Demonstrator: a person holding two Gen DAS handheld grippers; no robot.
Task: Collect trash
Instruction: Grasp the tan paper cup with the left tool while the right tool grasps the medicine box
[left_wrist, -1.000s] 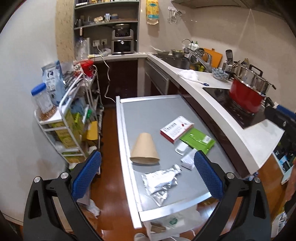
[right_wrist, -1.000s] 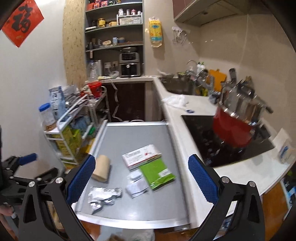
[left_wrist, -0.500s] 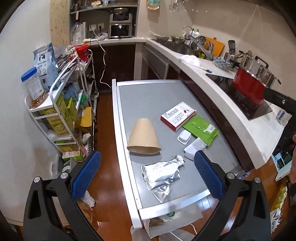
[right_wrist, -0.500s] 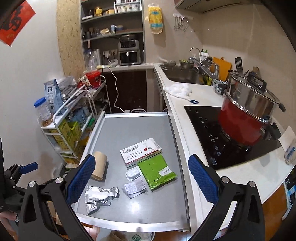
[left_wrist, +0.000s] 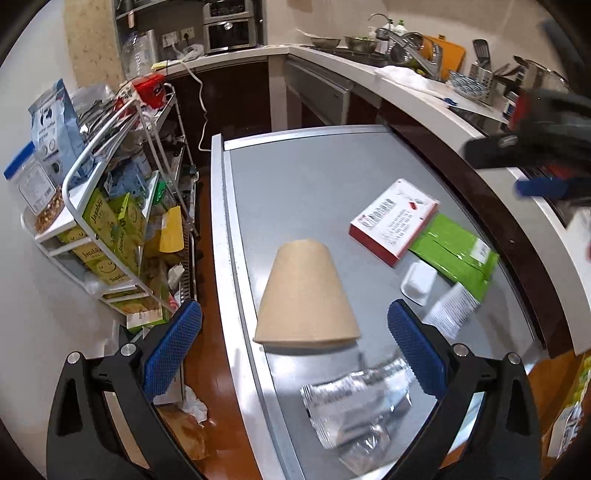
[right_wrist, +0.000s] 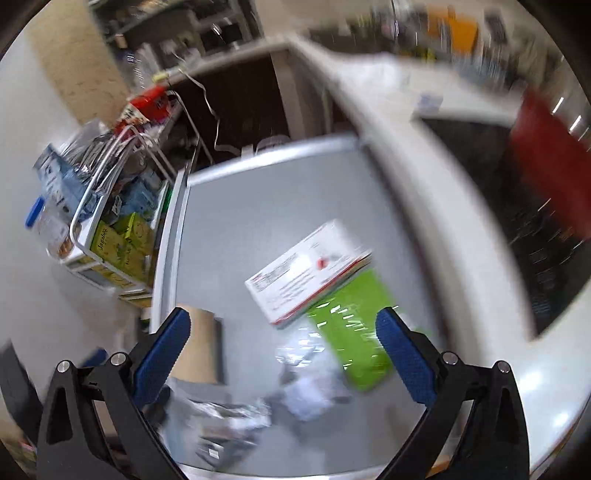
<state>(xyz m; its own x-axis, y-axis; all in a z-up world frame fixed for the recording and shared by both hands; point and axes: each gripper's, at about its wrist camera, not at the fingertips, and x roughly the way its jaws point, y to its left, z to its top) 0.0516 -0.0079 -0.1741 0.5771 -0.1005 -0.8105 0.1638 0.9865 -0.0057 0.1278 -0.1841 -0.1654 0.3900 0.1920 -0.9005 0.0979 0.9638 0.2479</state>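
Note:
On the grey table lies trash: a brown paper cup on its side, a red-and-white box, a green packet, a small white tray, a paper slip and a crumpled foil wrapper. My left gripper is open and empty, just above the cup's wide rim. My right gripper is open and empty, over the box and green packet; that view is blurred. The cup shows at its lower left.
A wire rack full of groceries stands left of the table over a wooden floor. A white counter with a red pot on a black hob runs along the right. The other gripper shows at far right.
Both grippers have moved down and forward toward the table. The left one has closed in on the paper cup; the right one has dropped quickly toward the box and green packet, blurring its view.

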